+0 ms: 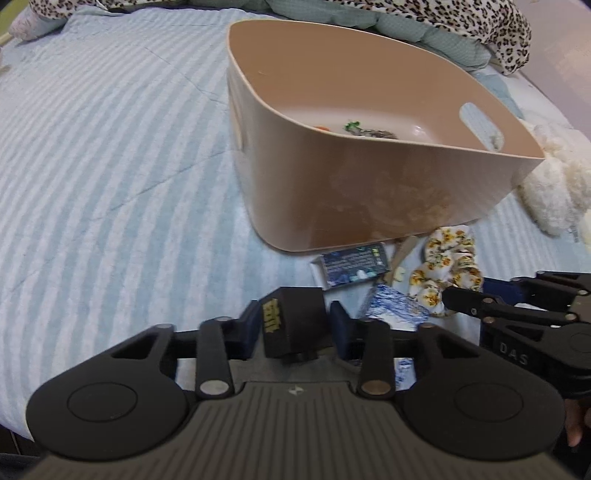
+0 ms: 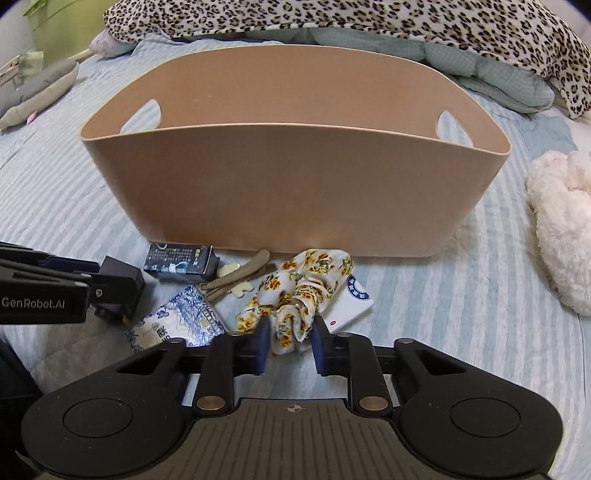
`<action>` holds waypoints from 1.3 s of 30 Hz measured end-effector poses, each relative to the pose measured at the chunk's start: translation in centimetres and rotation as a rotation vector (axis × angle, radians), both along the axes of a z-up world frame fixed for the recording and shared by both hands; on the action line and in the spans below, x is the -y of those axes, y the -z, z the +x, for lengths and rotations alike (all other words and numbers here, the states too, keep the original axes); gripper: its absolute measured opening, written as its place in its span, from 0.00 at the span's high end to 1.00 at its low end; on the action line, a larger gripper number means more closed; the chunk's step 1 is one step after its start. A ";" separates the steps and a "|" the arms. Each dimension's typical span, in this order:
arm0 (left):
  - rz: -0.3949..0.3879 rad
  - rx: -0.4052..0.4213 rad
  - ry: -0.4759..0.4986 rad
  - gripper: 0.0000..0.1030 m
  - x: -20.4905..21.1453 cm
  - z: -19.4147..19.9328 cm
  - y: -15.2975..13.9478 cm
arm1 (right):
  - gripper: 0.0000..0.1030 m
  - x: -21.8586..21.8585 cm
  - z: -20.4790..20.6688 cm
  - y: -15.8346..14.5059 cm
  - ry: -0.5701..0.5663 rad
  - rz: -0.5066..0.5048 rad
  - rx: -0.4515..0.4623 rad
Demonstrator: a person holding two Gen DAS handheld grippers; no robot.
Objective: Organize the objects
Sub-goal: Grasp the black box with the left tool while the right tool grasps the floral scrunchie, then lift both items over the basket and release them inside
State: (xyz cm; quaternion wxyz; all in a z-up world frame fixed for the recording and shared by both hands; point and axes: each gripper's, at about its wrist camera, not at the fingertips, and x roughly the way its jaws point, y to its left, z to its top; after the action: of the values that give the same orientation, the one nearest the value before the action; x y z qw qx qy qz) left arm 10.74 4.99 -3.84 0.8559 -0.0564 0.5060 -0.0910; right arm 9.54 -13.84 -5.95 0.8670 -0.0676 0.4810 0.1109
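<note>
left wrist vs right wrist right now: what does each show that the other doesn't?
Left wrist only: the inside floor of the tan bin, where a few small items already lie, and the gold print on the black box between the left tool's fingers.

Right wrist only: a white card with a round blue stamp beside the floral scrunchie, which lies between the right tool's open fingers, and a grey cushion far left.

Both: bin, scrunchie, dark blue packet, blue-white patterned pouch, hair clip, striped bedspread, leopard blanket.

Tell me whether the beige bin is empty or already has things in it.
Not empty. In the left wrist view, a few small items lie on the floor of the beige bin; what they are is too small to tell.
</note>
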 end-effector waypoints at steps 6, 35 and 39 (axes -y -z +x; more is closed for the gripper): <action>0.001 0.010 -0.007 0.65 0.1 0.0 0.1 | 0.91 0.6 -0.6 -0.4 0.020 0.011 -0.002; -0.061 -0.020 -0.036 0.64 -1.3 0.4 0.7 | 0.91 4.1 -2.1 -4.0 0.104 0.154 0.059; -0.073 -0.058 -0.026 0.52 -1.2 0.7 1.4 | 0.91 4.8 -1.5 -3.2 0.137 0.204 0.014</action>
State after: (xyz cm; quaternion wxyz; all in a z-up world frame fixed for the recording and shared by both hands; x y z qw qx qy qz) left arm 11.48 6.20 -5.23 0.8393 -0.0970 0.5261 -0.0966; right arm 8.00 -18.68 -2.73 0.8782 0.0531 0.4648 0.0991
